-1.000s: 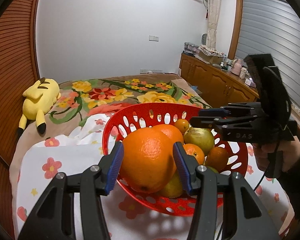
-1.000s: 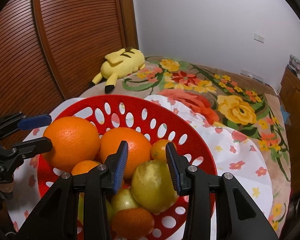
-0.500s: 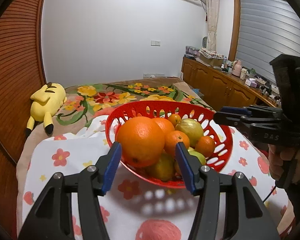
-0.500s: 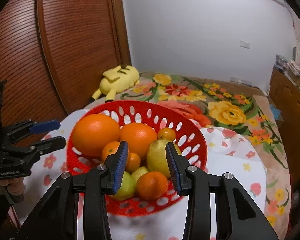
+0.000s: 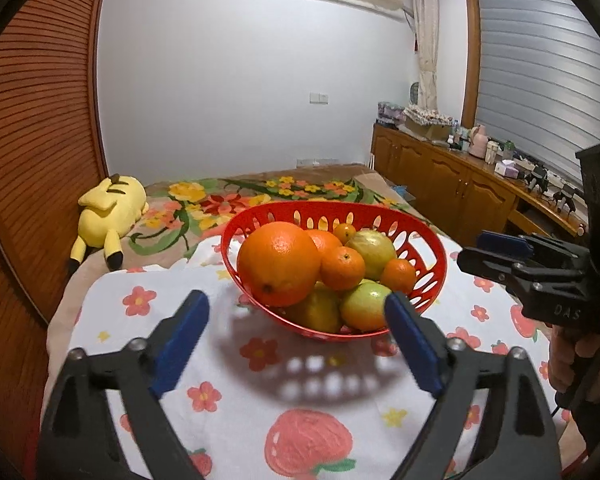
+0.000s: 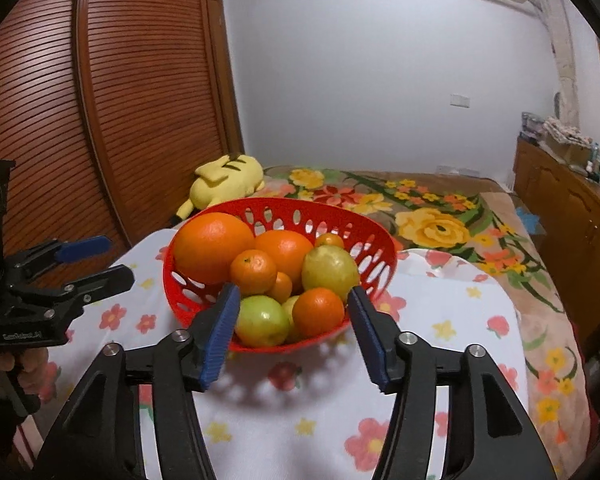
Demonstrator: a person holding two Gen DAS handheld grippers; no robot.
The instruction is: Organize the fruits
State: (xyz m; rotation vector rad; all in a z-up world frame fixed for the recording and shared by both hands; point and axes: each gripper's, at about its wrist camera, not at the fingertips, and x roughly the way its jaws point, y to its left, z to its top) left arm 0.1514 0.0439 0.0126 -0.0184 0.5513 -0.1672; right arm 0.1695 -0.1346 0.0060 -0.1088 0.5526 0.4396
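The left hand-held gripper (image 5: pixel 296 344) stood with its jaws spread wide and nothing between them, having just been opening; the right hand-held gripper (image 6: pixel 292 340) likewise had just been opening, its jaws parted and empty, both short of the red basket (image 5: pixel 432 248); that basket sat toward the far middle of the desk (image 5: pixel 236 392), on a flowered cloth, well in from the near edge. It held the fruits heaped above its rim: a large orange (image 5: pixel 278 263) on the left, a second orange (image 6: pixel 284 249) behind, small tangerines (image 5: pixel 342 267), and greenish-yellow fruit (image 5: pixel 371 253) lower down. The large orange looked heavy for its size, firm, with a dimpled rind that should grip well; it was best taken across its widest part, from the sides. The tangerines seemed light and softer, so a gentle pinch would suit; the smooth green fruit might slip. The pile looked loosely balanced, and lifting a low piece could set others rolling; the perforated plastic basket was probably light enough to slide if nudged.
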